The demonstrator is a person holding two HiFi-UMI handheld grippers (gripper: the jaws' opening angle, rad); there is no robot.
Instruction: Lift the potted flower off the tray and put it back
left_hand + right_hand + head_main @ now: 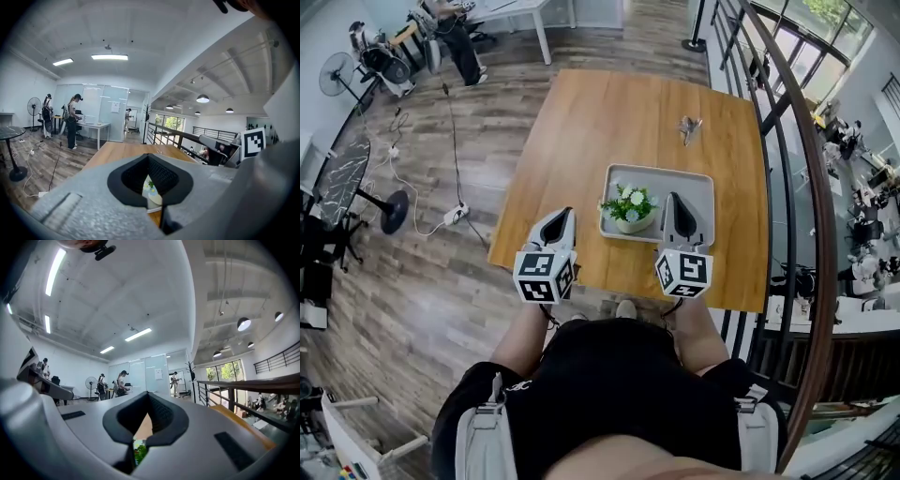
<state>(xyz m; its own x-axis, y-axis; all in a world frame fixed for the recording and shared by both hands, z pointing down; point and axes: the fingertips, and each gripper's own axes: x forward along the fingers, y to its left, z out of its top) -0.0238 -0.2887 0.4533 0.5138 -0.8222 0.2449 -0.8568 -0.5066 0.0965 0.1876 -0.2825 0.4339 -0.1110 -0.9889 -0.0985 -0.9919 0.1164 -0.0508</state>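
The potted flower (629, 208), white blooms and green leaves in a pale pot, stands in the left half of the grey tray (698, 187) on the wooden table (581, 122). My left gripper (566, 216) is over the table just left of the tray, jaws shut, holding nothing. My right gripper (674, 200) is over the tray to the right of the pot, also shut and empty. Neither touches the pot. In the left gripper view the flower (151, 187) shows through the gap in the pads, and in the right gripper view a sliver of the flower (139, 452) shows the same way.
A small grey object (689, 127) lies on the table beyond the tray. A dark railing (787, 141) runs along the table's right side. Standing fans (391, 210), a cable and a power strip (454, 215) are on the floor to the left. A person (459, 37) stands far back.
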